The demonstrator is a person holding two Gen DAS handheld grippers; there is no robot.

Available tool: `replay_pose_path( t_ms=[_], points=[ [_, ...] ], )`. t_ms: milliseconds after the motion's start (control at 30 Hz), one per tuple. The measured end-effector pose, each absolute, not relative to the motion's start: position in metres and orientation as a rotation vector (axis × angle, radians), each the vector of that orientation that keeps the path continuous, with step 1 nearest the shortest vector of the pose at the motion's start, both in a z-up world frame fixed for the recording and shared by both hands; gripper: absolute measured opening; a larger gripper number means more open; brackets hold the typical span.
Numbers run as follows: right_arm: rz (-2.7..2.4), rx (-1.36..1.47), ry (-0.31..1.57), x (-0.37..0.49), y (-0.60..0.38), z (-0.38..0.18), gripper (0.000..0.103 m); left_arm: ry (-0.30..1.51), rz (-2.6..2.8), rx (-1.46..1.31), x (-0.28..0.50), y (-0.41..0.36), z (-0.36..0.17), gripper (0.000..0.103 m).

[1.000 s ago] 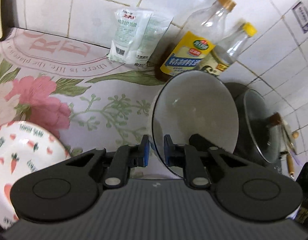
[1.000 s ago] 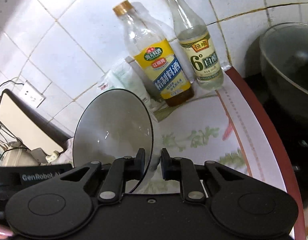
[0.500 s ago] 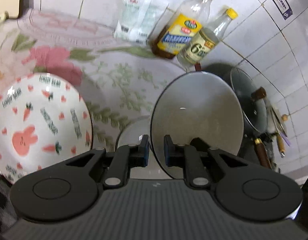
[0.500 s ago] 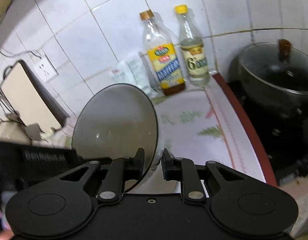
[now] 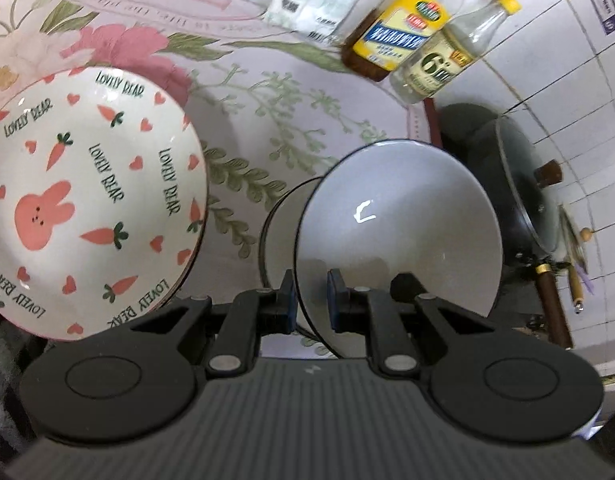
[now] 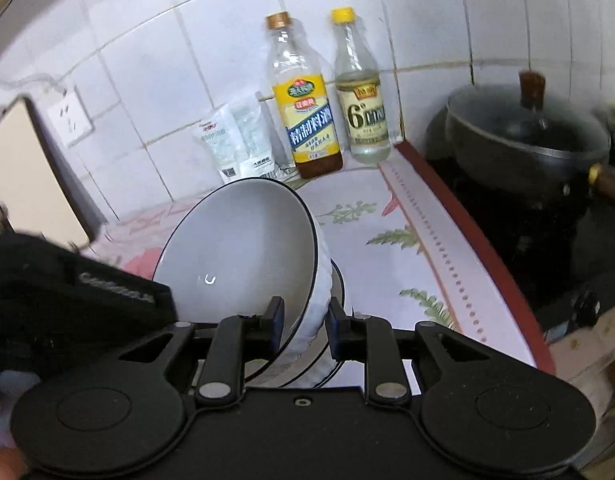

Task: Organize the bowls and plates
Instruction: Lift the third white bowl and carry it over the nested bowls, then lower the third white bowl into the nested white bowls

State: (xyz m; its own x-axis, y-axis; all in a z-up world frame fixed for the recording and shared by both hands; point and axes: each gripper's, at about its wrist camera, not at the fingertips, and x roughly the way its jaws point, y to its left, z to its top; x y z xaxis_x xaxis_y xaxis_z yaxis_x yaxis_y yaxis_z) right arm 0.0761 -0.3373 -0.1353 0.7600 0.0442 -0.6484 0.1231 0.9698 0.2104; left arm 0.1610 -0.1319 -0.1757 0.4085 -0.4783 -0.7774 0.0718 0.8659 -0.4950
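Note:
My left gripper is shut on the rim of a white bowl with a dark edge, held tilted above the floral counter. A second white bowl shows just behind and below it. My right gripper is shut on the rim of a white bowl, also tilted; another bowl's rim shows behind it. The left gripper's black body is at its left. A rabbit-and-carrot plate lies at the left in the left wrist view.
Two bottles and a white packet stand against the tiled wall. A lidded black pot sits on the stove at the right. A cutting board leans at the left. The floral mat has a red edge.
Both grippers have risen and pulled back with their bowls; the views now look down more on the counter. The rabbit plate fills more of the left view. The two bowls have come closer together.

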Motion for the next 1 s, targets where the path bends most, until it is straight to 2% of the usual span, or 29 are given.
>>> replay_pose_path(
  t_ms=[233, 633, 700, 767, 833, 900, 1000],
  points=[
    [-0.065, 0.123, 0.698, 0.08, -0.324, -0.142, 0.026, 1.118, -0.349, -0.428, 0.167, -0.129, -0.181, 0.013],
    [-0.064, 0.072, 0.752, 0.102, -0.326, -0.144, 0.024, 1.219, -0.347, -0.49, 0.18, -0.128, -0.188, 0.015],
    [-0.069, 0.083, 0.738, 0.103, -0.325, -0.144, 0.028, 1.243, -0.337, -0.504, 0.184, -0.128, -0.188, 0.014],
    [-0.069, 0.075, 0.73, 0.104, -0.324, -0.146, 0.028, 1.258, -0.331, -0.515, 0.188, -0.129, -0.187, 0.018],
    [-0.061, 0.064, 0.721, 0.106, -0.325, -0.148, 0.026, 1.269, -0.33, -0.524, 0.19, -0.128, -0.186, 0.019],
    [-0.057, 0.08, 0.721, 0.107, -0.329, -0.149, 0.019, 1.274, -0.329, -0.542, 0.188, -0.126, -0.186, 0.019],
    [-0.033, 0.171, 0.715, 0.108, -0.342, -0.149, 0.018, 1.286, -0.353, -0.547, 0.186, -0.126, -0.187, 0.019]
  ],
)
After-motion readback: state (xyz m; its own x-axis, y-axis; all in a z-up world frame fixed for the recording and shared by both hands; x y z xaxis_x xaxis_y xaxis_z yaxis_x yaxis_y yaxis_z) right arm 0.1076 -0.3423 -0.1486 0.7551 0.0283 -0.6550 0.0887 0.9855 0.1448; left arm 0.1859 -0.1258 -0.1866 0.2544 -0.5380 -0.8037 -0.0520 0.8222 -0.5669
